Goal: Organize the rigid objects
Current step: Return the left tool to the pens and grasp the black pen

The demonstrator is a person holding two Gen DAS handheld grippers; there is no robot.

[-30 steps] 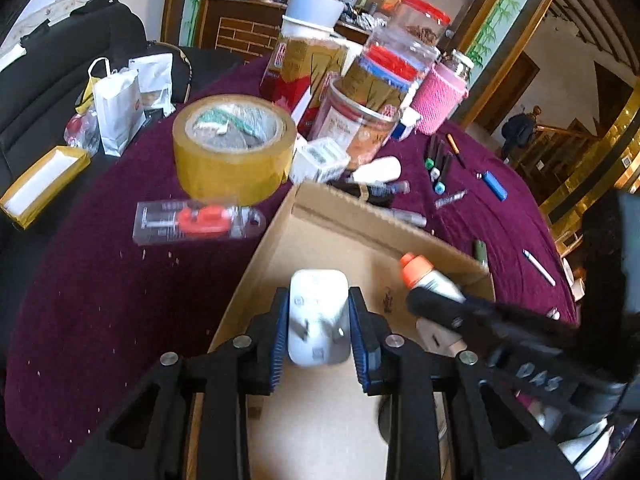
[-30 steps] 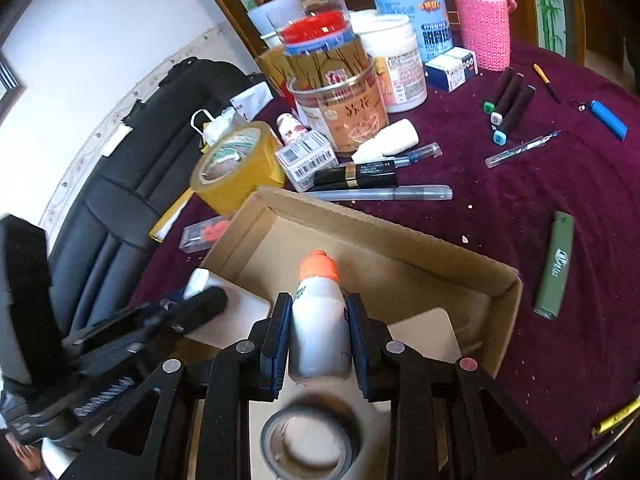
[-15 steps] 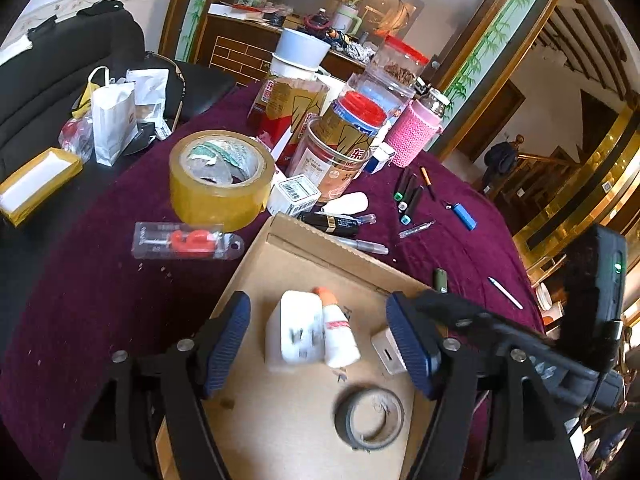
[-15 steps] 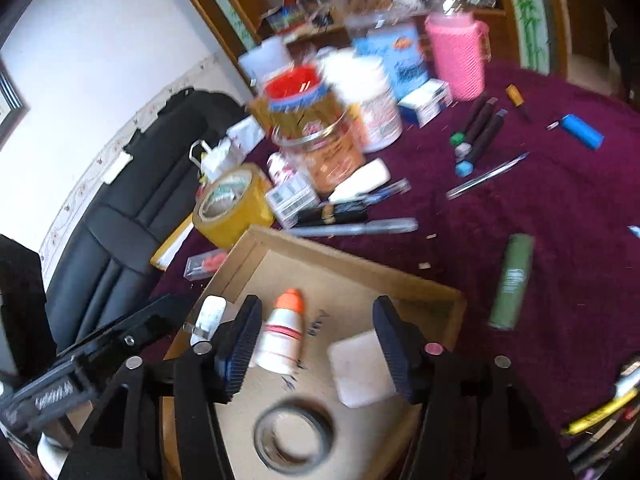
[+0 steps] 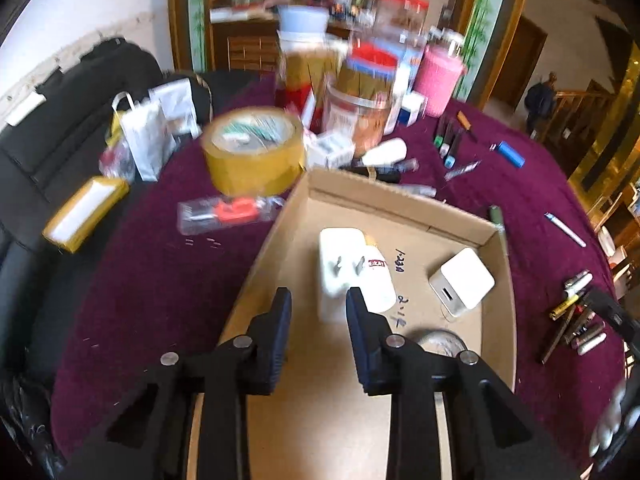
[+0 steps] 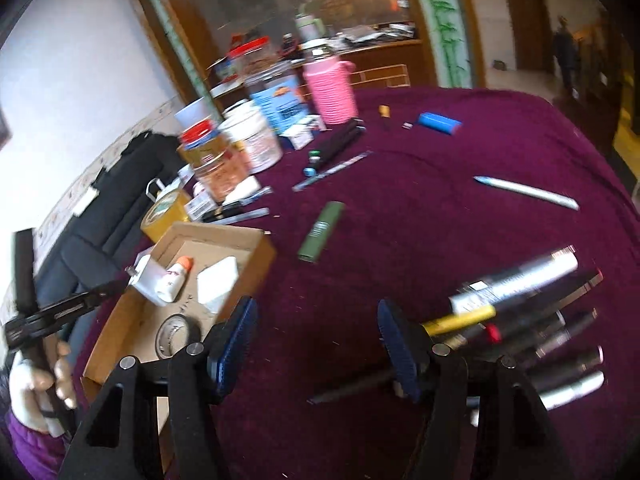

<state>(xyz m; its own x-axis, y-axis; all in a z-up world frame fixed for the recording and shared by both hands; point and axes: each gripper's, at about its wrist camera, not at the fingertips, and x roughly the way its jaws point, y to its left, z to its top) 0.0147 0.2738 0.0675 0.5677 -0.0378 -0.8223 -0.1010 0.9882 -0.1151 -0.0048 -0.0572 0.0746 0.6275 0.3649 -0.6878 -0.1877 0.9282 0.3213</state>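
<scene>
A shallow cardboard box lies on the purple table. In it are a white plug adapter, a small white bottle with an orange cap, a white charger cube and a black tape ring. My left gripper is open and empty, just above the box in front of the adapter. My right gripper is open and empty over bare cloth right of the box, beside a pile of pens and markers.
A yellow tape roll, a packaged red item, jars and a pink bottle crowd the back. A green lighter, a blue lighter, a white pen and markers lie loose on the cloth.
Both grippers have let go of the adapter and the bottle, which now lie in the box. The left has narrowed and drawn back; the right swung right toward the pen pile.
</scene>
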